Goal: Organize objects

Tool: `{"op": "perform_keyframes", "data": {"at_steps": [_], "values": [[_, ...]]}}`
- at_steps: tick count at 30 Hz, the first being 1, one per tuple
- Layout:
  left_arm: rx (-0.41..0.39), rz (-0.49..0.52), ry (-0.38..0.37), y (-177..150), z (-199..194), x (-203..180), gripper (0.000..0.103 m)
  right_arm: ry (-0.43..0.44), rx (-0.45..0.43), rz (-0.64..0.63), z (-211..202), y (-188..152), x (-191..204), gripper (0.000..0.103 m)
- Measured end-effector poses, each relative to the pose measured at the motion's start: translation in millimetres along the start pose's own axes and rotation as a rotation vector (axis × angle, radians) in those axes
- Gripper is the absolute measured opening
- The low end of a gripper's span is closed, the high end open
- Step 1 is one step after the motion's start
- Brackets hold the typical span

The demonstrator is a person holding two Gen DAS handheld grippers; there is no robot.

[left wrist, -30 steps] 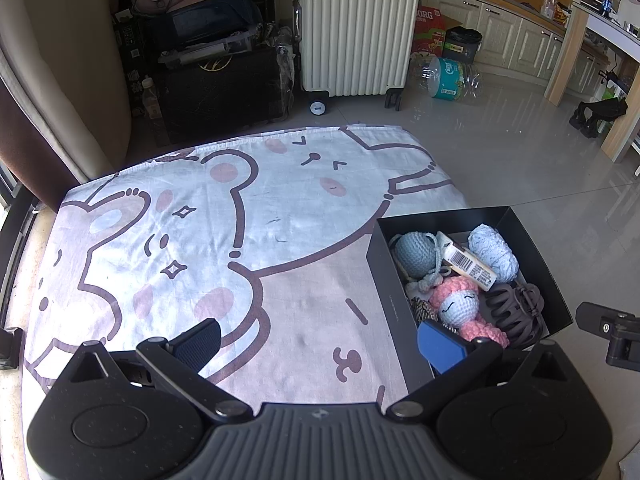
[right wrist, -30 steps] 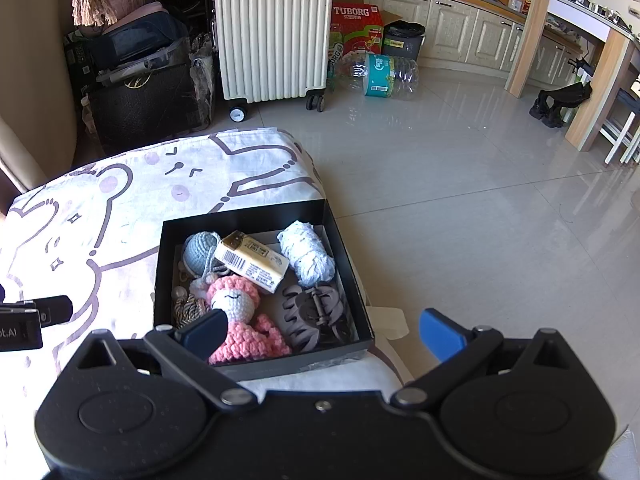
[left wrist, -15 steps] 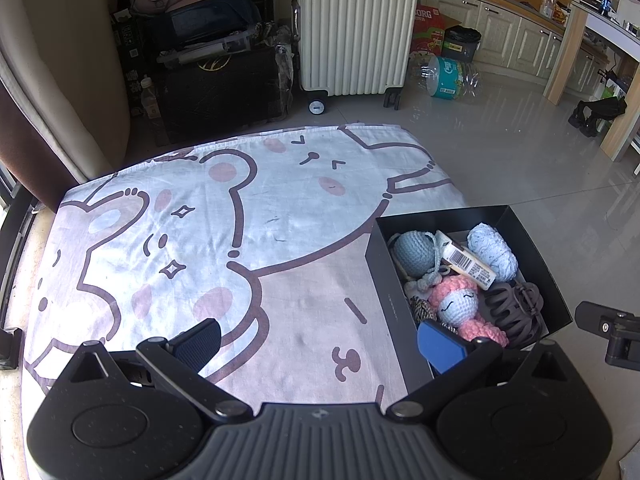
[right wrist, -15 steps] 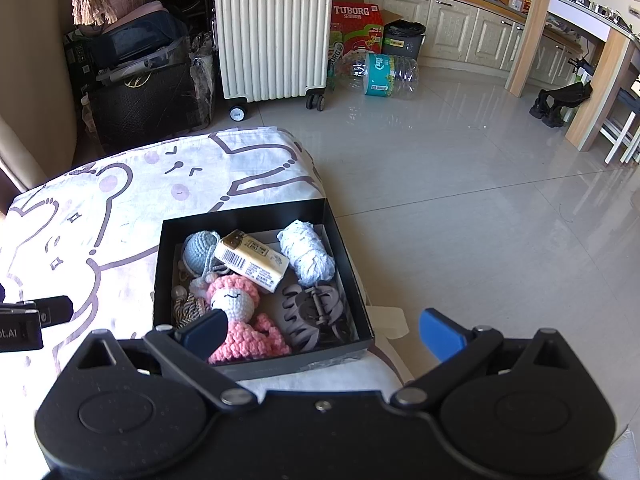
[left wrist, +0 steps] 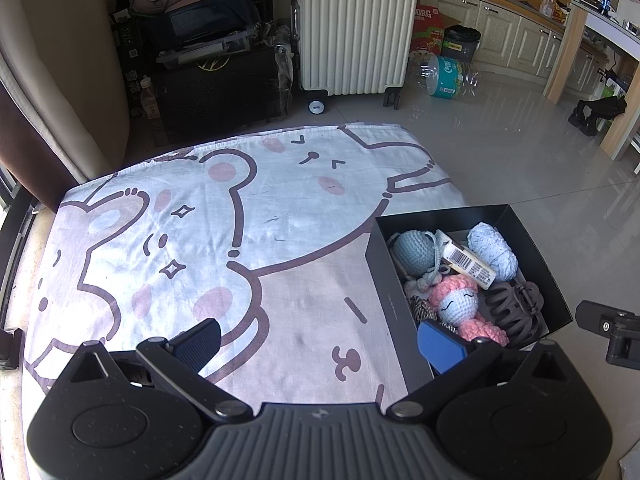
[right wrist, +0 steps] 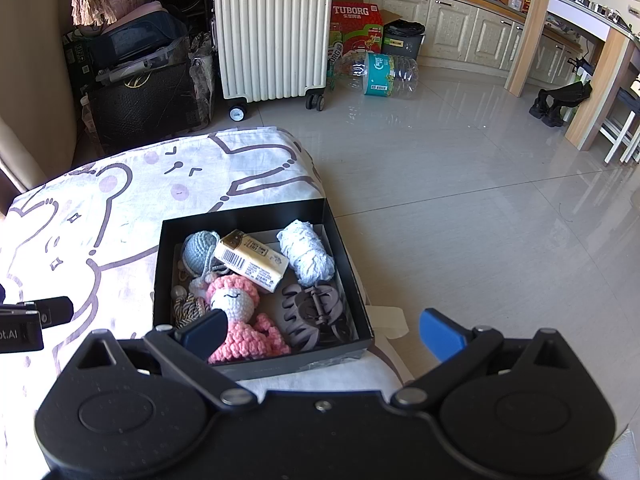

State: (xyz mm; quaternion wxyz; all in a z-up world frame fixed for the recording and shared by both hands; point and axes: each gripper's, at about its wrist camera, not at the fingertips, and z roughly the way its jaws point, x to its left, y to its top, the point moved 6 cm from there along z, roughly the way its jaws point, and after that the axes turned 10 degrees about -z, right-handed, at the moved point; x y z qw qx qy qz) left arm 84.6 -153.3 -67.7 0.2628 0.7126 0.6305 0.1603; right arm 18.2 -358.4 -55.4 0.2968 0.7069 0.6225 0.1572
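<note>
In the left wrist view, the left gripper (left wrist: 318, 344) hangs wide open and empty over the cartoon cloth (left wrist: 248, 240); the black box (left wrist: 390, 292) lies to its right. In the right wrist view, the right gripper (right wrist: 322, 334) is also wide open, holding nothing, above the box's near edge, where the pink crochet doll (right wrist: 240, 312) lies beside a hair claw (right wrist: 312, 314).

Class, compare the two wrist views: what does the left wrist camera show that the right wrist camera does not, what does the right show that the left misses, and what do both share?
Only the left wrist view shows the broad left stretch of the bear-print cloth and the dark curtain edge.

Only the right wrist view shows the whole TUBORG carton and the white chair legs.

Both show the black box holding the pink crochet doll, the barcoded packet, the hair claw and pale blue yarn, plus the white suitcase. The left gripper and right gripper are both open.
</note>
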Motion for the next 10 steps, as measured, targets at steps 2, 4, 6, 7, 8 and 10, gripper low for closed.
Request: {"op": "perform_keyframes", "data": {"at_steps": [2, 4, 6, 7, 8, 10], "values": [[0.0, 0.0, -0.001, 0.7, -0.1, 0.2, 0.103, -0.001, -0.001, 0.0, -0.1, -0.9, -0.4, 0.103], [-0.001, 0.001, -0.007, -1.6, 0.3, -1.0, 0.103, -0.001, 0.0, 0.0, -0.2, -0.9, -0.5, 0.103], [0.001, 0.002, -0.01, -3.1, 0.4, -1.7, 0.103, -0.001, 0.0, 0.0, -0.5, -1.1, -0.8, 0.103], [0.002, 0.003, -0.009, -3.2, 0.6, -2.0, 0.103, -0.001, 0.0, 0.0, -0.1, -0.6, -0.4, 0.103], [0.001, 0.005, -0.006, -3.0, 0.4, -2.1, 0.103, -0.001, 0.0, 0.0, -0.2, -0.9, -0.6, 0.103], [0.002, 0.007, -0.003, -2.6, 0.4, -1.9, 0.103, -0.001, 0.0, 0.0, -0.2, -0.5, -0.4, 0.103]]}}
